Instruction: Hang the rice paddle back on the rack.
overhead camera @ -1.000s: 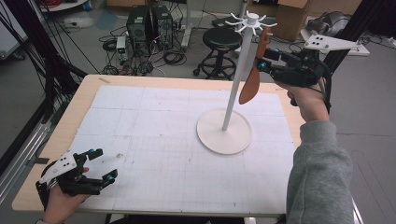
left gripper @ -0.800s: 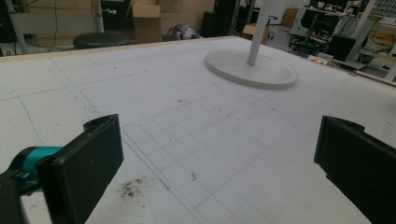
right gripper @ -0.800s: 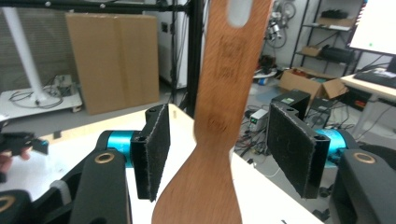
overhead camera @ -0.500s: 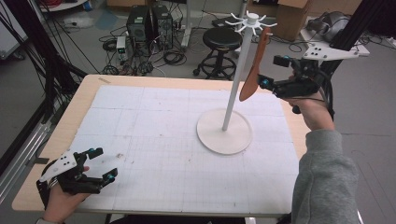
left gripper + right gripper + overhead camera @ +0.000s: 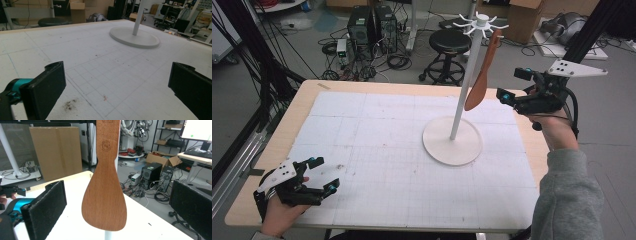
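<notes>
wooden spatula [image 5: 105, 192]: flat, smooth, rounded blade | white rack [image 5: 453, 140]: round base

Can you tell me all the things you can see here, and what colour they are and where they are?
wooden spatula: one, brown, hanging from a hook at the top of the stand, blade down
stand: one, white, round base on the right half of the mat, pole rising to a ring of hooks
mat: one, white with a grid, covering most of the table
table: one, light wood, under the mat
stool: one, black, on the floor behind the table
computer towers: two, black, on the floor at the back
left gripper: one, black, jaws open, low at the table's near left corner
right gripper: one, black, jaws open, in the air just right of the spatula
</notes>
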Demonstrator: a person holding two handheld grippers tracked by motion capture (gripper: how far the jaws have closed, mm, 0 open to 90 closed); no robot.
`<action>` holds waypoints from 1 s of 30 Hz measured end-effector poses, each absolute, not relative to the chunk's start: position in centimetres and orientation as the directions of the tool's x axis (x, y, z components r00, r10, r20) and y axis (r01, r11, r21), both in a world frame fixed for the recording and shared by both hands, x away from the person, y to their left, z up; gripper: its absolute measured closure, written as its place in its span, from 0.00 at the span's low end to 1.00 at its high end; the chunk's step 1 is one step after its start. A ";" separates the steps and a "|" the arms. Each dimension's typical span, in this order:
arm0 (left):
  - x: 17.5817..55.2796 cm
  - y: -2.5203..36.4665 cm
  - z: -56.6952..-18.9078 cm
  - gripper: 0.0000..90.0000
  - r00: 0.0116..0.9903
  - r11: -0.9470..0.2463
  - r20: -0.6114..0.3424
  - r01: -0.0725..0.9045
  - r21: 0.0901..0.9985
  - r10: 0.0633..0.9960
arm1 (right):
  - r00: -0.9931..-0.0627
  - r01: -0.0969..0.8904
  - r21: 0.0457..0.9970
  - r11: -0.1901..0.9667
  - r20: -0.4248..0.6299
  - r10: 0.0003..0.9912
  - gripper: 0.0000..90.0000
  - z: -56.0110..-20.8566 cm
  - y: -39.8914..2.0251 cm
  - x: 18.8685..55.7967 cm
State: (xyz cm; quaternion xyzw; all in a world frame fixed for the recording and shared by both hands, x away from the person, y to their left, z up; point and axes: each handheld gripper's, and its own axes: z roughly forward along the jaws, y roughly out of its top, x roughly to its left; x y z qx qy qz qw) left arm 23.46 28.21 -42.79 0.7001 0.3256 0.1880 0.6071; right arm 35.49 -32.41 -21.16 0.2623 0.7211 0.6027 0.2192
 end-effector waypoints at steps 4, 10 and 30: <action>23.4 28.1 -42.8 0.02 0.718 -0.057 -0.127 0.227 0.972 0.685 | -0.770 0.131 0.983 0.127 0.020 0.638 0.00 -22.0 -32.9 35.5; 23.5 28.0 -42.8 0.02 0.718 -0.060 -0.128 0.230 0.971 0.685 | -0.766 0.155 0.981 0.118 0.044 0.641 0.00 -23.4 -33.6 35.4; 24.2 27.3 -42.7 0.02 0.732 -0.057 -0.120 0.212 0.976 0.671 | -0.789 0.173 0.974 0.147 0.048 0.613 0.00 -28.0 -33.6 33.2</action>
